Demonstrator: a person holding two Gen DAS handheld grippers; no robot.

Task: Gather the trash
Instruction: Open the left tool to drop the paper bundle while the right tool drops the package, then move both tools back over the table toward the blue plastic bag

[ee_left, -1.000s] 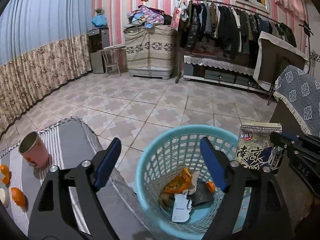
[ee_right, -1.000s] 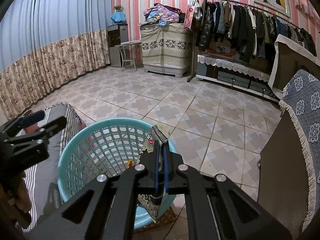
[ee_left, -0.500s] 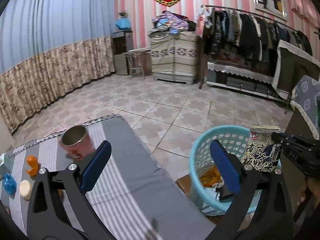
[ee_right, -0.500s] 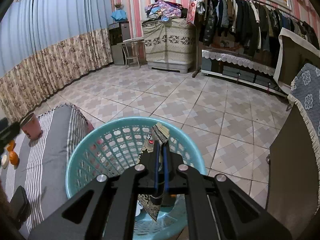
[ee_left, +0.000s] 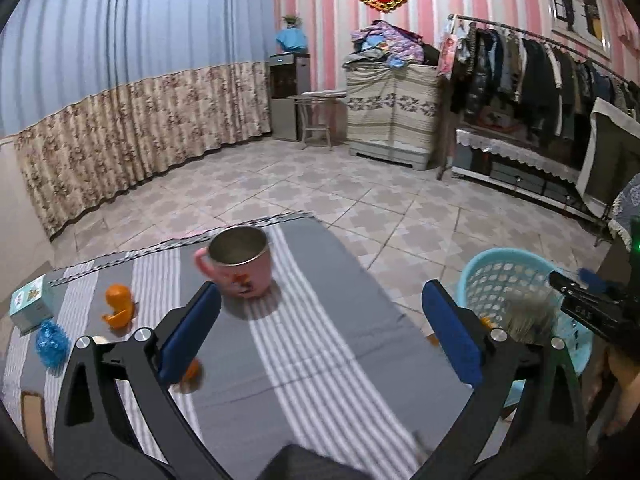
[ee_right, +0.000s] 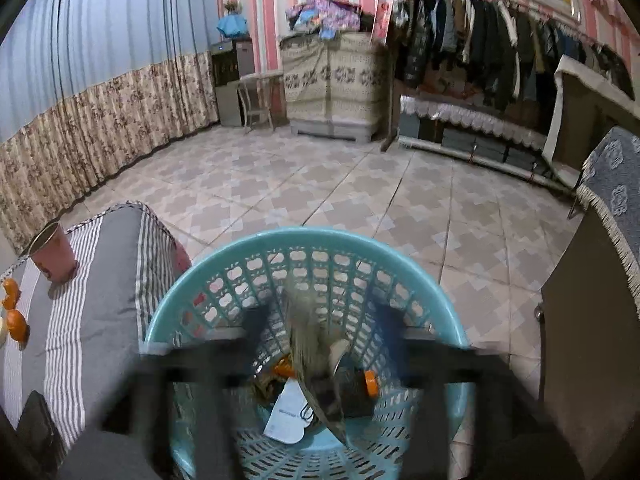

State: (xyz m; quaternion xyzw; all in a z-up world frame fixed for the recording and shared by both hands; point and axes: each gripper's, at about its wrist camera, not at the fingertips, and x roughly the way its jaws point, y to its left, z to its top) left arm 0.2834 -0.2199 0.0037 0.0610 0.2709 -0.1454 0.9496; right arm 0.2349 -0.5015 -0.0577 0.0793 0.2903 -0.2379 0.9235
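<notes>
Swinging from the turquoise basket (ee_right: 248,256), my left claw (ee_left: 320,332) gapes empty over the striped counter (ee_left: 320,360), pink mug (ee_left: 240,268) ahead; my right claw (ee_right: 316,332) is opening, snack wrapper (ee_right: 308,344) dropping free.

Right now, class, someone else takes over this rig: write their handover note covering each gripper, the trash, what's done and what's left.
Left gripper: open, empty, over the striped cloth.
Right gripper: jaws opening above the blue basket; snack wrapper dropping free between them.
Done: wrapper and earlier scraps binned.
Left: orange peels, probably the blue ball. The pink mug looks like no trash.
</notes>
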